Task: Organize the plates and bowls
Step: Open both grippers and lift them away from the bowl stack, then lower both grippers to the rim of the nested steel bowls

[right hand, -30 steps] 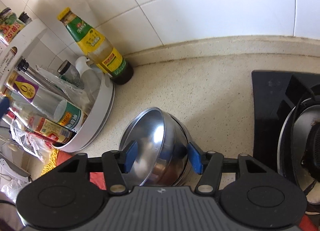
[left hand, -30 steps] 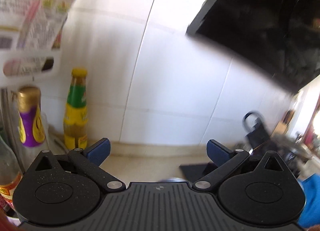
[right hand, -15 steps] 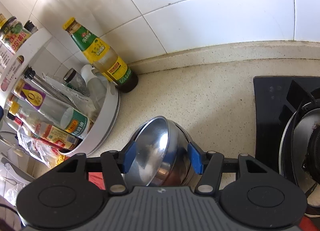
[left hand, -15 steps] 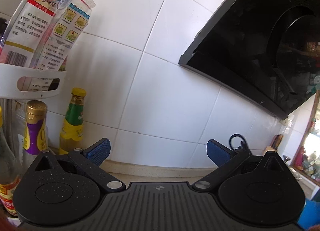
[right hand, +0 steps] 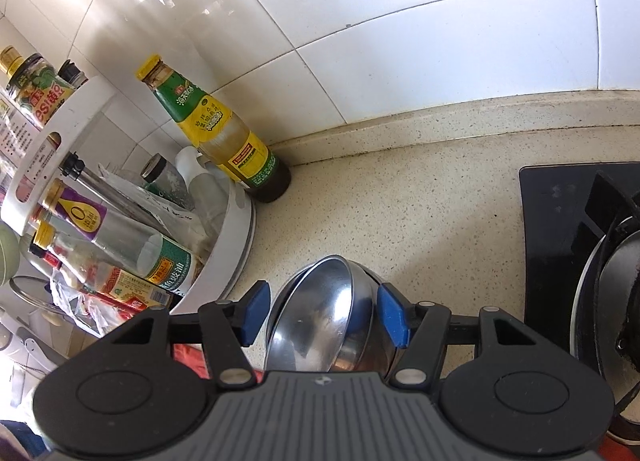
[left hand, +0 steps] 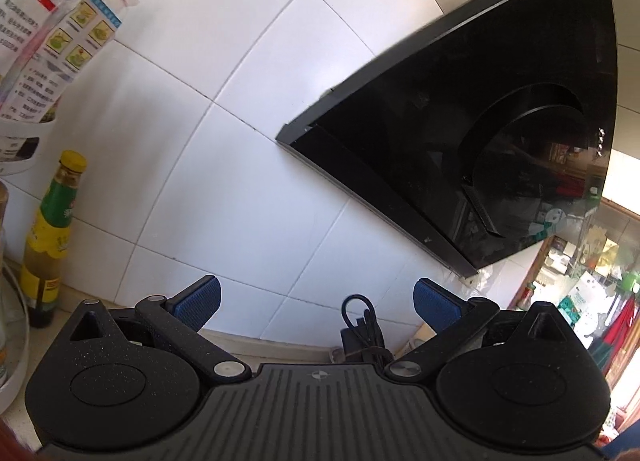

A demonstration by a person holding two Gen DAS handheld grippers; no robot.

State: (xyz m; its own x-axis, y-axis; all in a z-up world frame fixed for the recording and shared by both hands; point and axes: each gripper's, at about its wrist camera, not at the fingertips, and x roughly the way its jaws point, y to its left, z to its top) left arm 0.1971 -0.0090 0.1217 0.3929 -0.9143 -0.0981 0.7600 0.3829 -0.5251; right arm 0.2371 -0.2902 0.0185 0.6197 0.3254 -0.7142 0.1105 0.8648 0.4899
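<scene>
Two nested stainless steel bowls (right hand: pixel 316 325) stand tilted on edge on the speckled counter (right hand: pixel 400 213), their hollows facing left. My right gripper (right hand: pixel 324 313) points down at them with a blue pad on each side. Its jaws are opening: the left pad stands a little off the rim and the right pad sits beside the outer bowl (right hand: pixel 362 345). My left gripper (left hand: pixel 318 301) is open with nothing between its fingers, pointing nearly level at the white tiled wall. No bowl or plate shows in the left wrist view.
A green-and-yellow sauce bottle (right hand: pixel 216 129) stands by the wall, next to a white round rack (right hand: pixel 228 249) holding several bottles. A black stove (right hand: pixel 560 213) with a dark pan (right hand: pixel 616 293) lies right. A black range hood (left hand: pixel 480 141) hangs above; a coiled black cable (left hand: pixel 362 325) sits by the wall.
The left gripper rose and tilted up, so its view swung from the counter to the wall and hood. The right gripper's pads spread slightly; its left pad now stands off the bowl rim.
</scene>
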